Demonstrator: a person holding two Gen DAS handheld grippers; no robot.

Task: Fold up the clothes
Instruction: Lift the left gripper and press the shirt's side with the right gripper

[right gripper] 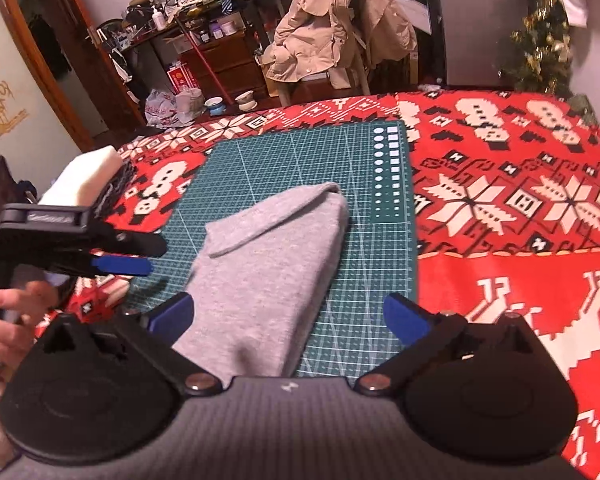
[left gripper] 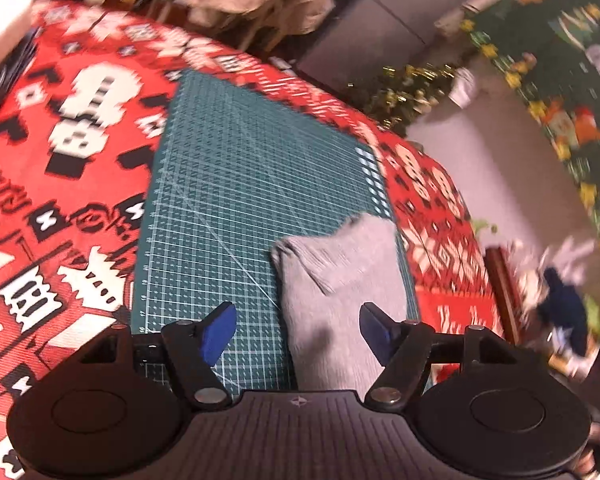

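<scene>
Left view, somewhat blurred: your left gripper is spread, gripping nothing; the grey garment on the mat runs forward from between the fingers, nearer the right one.

Right view: your right gripper gapes too; the garment lies lengthwise ahead, nearer its left finger.

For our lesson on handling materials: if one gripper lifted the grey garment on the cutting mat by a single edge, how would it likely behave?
The grey garment would probably droop: its soft folds suggest floppy knit. The top flap would likely fall open, since nothing pins it. It looks light, and might slide on the smooth mat if pushed.
</scene>
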